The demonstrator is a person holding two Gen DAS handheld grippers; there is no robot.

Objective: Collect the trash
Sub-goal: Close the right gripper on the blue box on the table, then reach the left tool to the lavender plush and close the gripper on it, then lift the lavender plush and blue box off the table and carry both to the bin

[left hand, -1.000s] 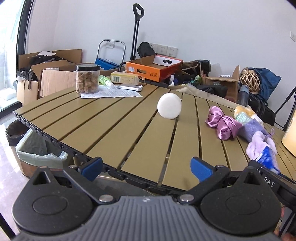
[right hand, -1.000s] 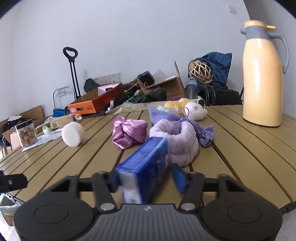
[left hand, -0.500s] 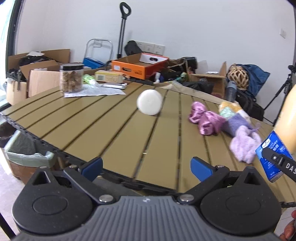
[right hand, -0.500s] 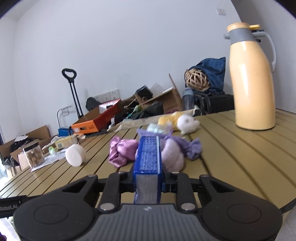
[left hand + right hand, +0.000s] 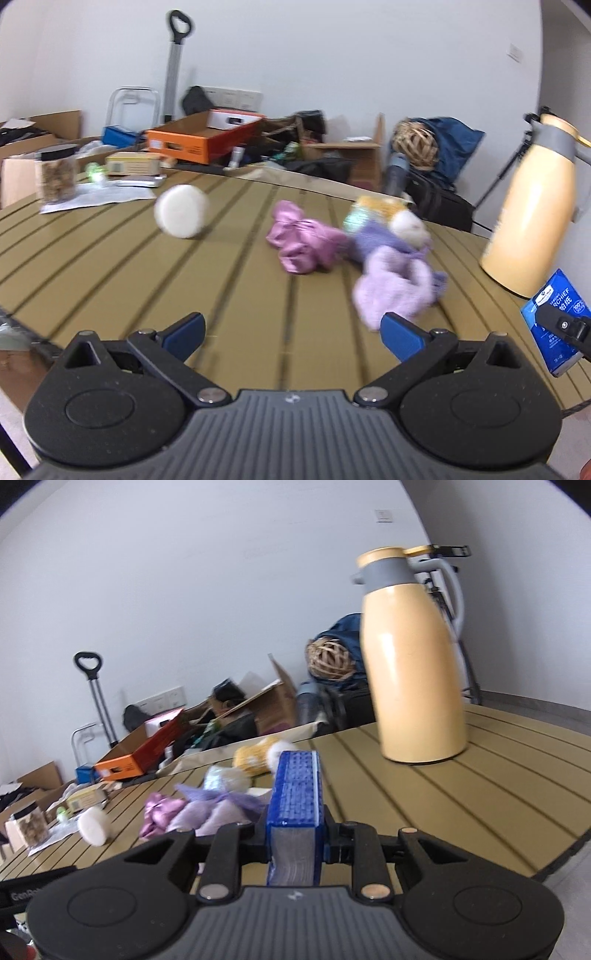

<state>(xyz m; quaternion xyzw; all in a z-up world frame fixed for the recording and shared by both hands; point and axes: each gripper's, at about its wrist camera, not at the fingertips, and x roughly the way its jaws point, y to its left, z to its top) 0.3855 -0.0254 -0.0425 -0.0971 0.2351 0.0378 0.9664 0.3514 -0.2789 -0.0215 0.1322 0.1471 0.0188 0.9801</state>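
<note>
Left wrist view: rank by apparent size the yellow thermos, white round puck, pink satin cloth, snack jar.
1. Yellow thermos, clearly largest, though cropped at the right edge.
2. Pink satin cloth.
3. White round puck and snack jar look alike; the jar sits farther back, so unranked.

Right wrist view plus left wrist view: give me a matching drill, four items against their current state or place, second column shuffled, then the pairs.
Items
1. blue tissue pack
2. white round pad
3. yellow thermos jug
4. left gripper

States
A. standing upright on the table
B. open, nothing between its fingers
C. clamped in the right gripper, held off the table
D. tipped on its edge on the slats, left of the pink satin cloth

Pairs: 1-C, 2-D, 3-A, 4-B
</note>
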